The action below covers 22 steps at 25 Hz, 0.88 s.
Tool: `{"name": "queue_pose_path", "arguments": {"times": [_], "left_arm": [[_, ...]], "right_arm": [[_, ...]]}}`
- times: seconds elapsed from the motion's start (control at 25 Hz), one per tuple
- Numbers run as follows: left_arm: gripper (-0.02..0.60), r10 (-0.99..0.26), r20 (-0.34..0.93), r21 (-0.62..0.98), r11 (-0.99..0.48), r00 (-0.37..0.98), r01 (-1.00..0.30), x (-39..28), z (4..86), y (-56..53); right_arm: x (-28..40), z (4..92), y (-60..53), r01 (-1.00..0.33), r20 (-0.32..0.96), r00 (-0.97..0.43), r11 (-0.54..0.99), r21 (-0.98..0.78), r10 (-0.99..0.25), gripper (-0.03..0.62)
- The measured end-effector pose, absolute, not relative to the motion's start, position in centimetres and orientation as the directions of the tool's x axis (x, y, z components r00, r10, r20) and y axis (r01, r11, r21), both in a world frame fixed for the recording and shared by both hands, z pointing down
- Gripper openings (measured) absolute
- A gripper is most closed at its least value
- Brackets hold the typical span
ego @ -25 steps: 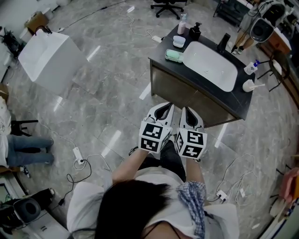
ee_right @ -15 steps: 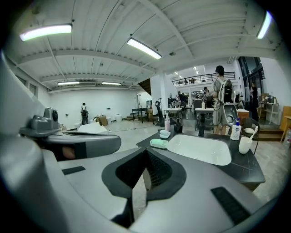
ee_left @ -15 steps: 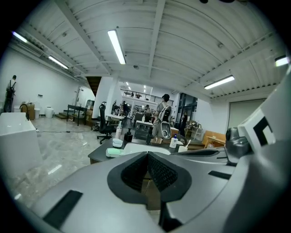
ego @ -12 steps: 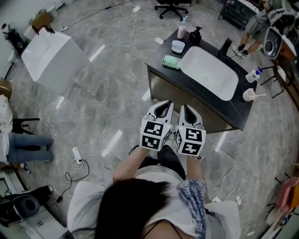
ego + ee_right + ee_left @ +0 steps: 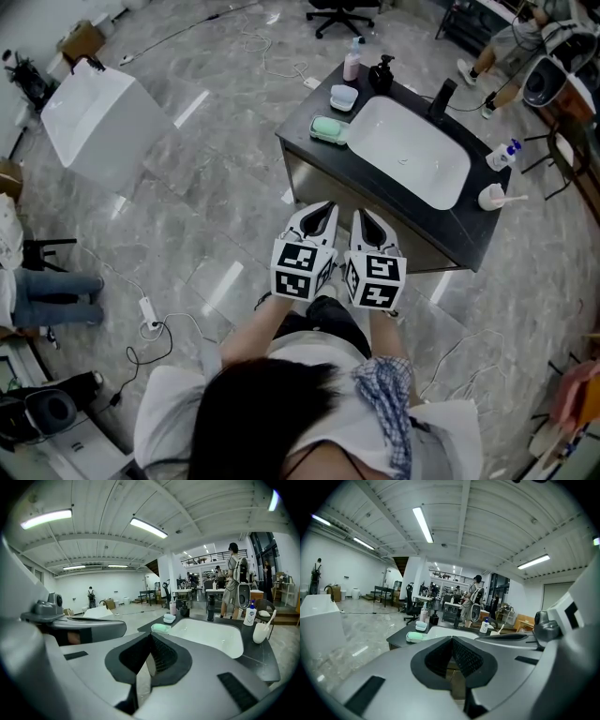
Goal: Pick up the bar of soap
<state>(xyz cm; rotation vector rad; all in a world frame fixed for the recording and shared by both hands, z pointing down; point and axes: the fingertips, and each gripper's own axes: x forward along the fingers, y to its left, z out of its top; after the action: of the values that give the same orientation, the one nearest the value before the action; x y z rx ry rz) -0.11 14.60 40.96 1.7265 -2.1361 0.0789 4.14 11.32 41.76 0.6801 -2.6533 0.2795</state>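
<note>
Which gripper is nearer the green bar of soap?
Left, narrowly. The left gripper is short of the bar of soap, nearly in line; the right gripper farther right.

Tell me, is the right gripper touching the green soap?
Apart. The head view shows the right gripper short of the counter, well clear of the soap.

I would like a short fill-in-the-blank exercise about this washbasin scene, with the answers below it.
The bar of soap on the dark counter is pale ___ in colour. In the head view it lies to the ___ of the white sink. The jaws of the left gripper and the right gripper are ___.
Missing words: green, left, shut.
</note>
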Motion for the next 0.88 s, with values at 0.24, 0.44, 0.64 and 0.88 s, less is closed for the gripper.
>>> {"name": "queue_pose_path", "arguments": {"times": [0.24,0.44,0.64,0.88], "left_arm": [[0.011,-0.928,0.324,0.209,0.258,-0.182,-0.943,0.9,41.0,11.9],[0.011,-0.927,0.32,0.21,0.27,-0.195,-0.94,1.0,40.9,10.4],[0.011,-0.924,0.32,0.207,0.283,-0.208,-0.937,0.7,40.9,9.8],[0.011,-0.917,0.337,0.198,0.291,-0.214,-0.936,-0.1,41.6,9.3]], "right_arm": [[5.0,41.9,8.8,-0.472,0.423,-0.81,0.879,-0.059,-0.407,0.014],[4.8,42.1,7.5,-0.454,0.426,-0.818,0.889,-0.063,-0.388,0.014],[4.7,42.2,6.8,-0.451,0.427,-0.821,0.889,-0.08,-0.379,0.014],[4.3,43.0,6.0,-0.459,0.429,-0.821,0.882,-0.102,-0.378,0.014]]}}
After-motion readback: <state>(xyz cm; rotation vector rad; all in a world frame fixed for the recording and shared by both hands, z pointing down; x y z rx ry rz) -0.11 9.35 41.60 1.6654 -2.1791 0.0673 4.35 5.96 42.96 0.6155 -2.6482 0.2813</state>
